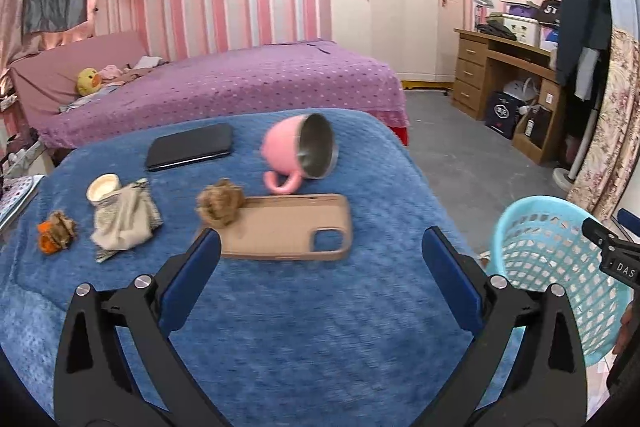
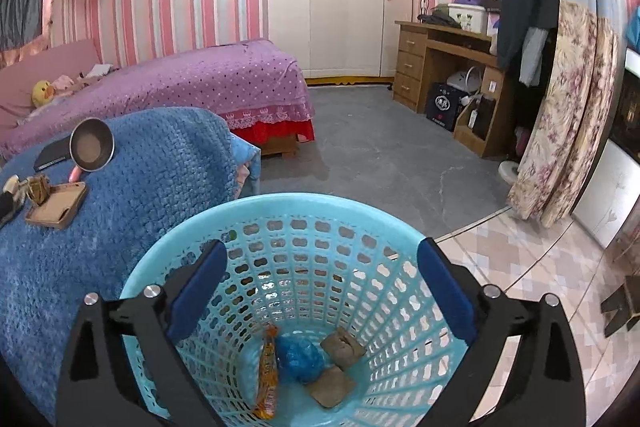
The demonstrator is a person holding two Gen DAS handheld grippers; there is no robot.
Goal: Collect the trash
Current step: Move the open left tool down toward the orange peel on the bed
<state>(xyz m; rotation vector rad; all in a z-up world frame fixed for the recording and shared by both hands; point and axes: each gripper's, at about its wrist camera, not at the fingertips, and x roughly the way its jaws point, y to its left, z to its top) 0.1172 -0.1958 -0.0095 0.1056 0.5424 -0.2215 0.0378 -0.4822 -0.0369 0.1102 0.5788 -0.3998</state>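
My left gripper (image 1: 320,247) is open and empty above the blue blanket (image 1: 280,327), its left finger close to a brown crumpled wad (image 1: 220,205) lying on the end of a tan phone case (image 1: 296,233). Further left lie a crushed paper cup with beige wrapping (image 1: 120,215) and an orange-brown scrap (image 1: 56,231). My right gripper (image 2: 320,259) is open and empty over the mouth of the light blue basket (image 2: 304,227). Inside it lie an orange wrapper (image 2: 267,375), a blue bag (image 2: 298,355) and brown pieces (image 2: 342,345). The basket also shows in the left wrist view (image 1: 552,267).
A pink mug (image 1: 300,151) lies on its side beyond the phone case, and a black phone (image 1: 190,147) lies further back. A purple bed (image 1: 224,87) is behind. A wooden desk (image 2: 444,67) and a flowered curtain (image 2: 568,107) stand to the right across grey floor.
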